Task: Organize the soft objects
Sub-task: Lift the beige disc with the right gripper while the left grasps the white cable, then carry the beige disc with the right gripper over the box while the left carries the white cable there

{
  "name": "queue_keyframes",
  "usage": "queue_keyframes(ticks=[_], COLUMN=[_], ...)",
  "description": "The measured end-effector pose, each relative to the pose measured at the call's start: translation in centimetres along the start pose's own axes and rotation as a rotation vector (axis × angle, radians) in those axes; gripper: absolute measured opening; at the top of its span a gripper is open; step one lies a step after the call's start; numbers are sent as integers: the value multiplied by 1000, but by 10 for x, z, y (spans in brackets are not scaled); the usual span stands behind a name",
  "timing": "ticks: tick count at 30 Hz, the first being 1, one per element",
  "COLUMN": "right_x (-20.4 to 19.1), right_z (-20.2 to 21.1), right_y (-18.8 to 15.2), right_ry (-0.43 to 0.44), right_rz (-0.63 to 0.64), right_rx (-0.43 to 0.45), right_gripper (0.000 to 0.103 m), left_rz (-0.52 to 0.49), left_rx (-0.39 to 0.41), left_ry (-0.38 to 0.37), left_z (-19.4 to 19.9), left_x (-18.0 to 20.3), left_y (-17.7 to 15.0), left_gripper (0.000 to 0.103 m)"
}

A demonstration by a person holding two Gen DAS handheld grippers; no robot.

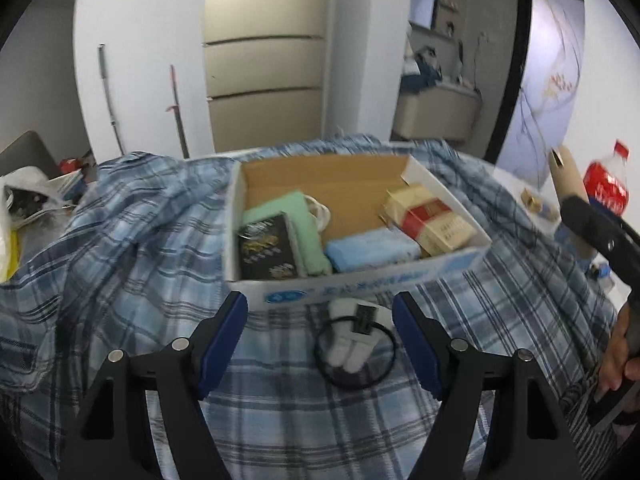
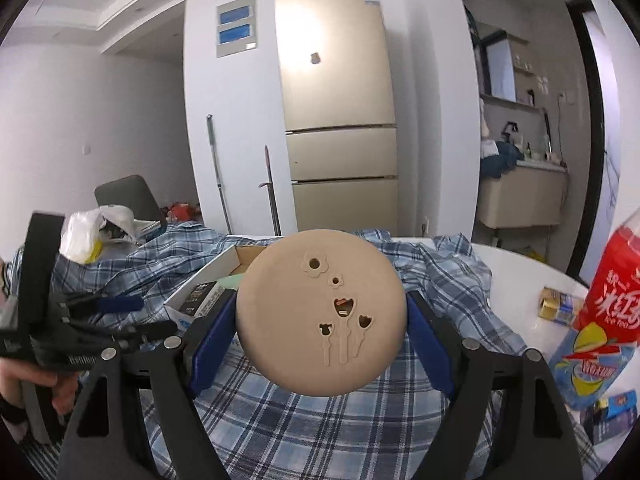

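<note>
My left gripper (image 1: 320, 344) is open and empty, low over the blue plaid cloth (image 1: 132, 248). A white charger with a black cable (image 1: 354, 344) lies between its fingers, in front of a white cardboard box (image 1: 360, 284). The box holds a green folded cloth (image 1: 294, 216), a blue folded cloth (image 1: 372, 250), a black packet (image 1: 268, 248) and a red-and-cream carton (image 1: 432, 220). My right gripper (image 2: 320, 328) is shut on a round beige disc with flower cut-outs (image 2: 320, 320), held above the cloth near the box (image 2: 188, 308).
A red-labelled drink bottle (image 2: 608, 304) and small packets (image 2: 560, 308) stand on the white table at the right. A white plastic bag (image 1: 24, 200) and clutter lie at the far left. A fridge (image 2: 340, 120) stands behind the table.
</note>
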State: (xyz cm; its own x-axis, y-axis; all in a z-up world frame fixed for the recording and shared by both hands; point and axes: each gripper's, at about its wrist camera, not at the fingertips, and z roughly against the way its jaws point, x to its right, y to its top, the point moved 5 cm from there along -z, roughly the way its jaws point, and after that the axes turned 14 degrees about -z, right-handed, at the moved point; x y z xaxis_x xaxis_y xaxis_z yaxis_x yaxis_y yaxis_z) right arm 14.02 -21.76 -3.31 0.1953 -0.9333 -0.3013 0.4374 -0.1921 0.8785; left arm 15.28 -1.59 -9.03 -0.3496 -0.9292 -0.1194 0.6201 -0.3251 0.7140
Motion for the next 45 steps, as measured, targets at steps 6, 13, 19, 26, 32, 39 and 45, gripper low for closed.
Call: queue_keyframes(ticks=[6,13,19,26,32,39,45], right_x=[8,10,15,11,10,11,11], right_z=[-6,-9,-14,-14,-13,-9,-7], right_y=[-1,-3,-6,-7,-7,-4,-3], right_ry=[14,9,15,13,-5,-2,-23], right_rz=[-46,-59,-87,-67,-54,-58,-47], right_rx=[-36,-60,-104,-104,-96,-67,-51], right_gripper=[81,81,81,81,81,81,81], left_rz=[-23,-20,-62,-28,-33,-101,-88], left_rx=[-36,-81,-134,-166,-52,180,315], left_ry=[-14,-78,-41,-68,-70,-13,61], left_z=[-22,-39,-50,-57,-35,15,49], left_x=[19,23,30,26,26,37,31], left_y=[6,-2,-6,-11,-4,9,12], left_gripper=[77,69,69,41,37,38,38])
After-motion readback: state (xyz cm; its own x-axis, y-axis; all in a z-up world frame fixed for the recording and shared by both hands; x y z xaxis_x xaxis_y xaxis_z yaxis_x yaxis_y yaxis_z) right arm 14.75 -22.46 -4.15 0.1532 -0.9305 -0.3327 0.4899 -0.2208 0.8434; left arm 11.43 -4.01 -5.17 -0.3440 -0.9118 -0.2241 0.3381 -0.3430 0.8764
